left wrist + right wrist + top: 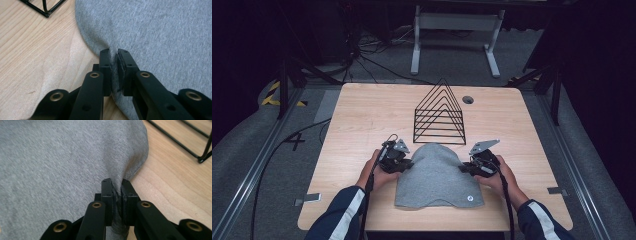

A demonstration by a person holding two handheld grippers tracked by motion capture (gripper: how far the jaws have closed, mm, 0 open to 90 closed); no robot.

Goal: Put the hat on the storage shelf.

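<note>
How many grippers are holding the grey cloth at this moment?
2. The left gripper is shut on the left edge of the grey cloth; the right gripper is shut on its right edge, both on the wooden table.

A taped "4" [296,141] on the grey floor left of the table [362,115].

Heathered grey cloth [437,175], black wire rack [439,114]

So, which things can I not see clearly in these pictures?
- Small round mark on the grey cloth, high view: too small to read.
- Cloth edge between the left gripper pads, left gripper view: hidden by the jaws.
- Black wire rack, right gripper view: cut off by the frame edge.
</note>
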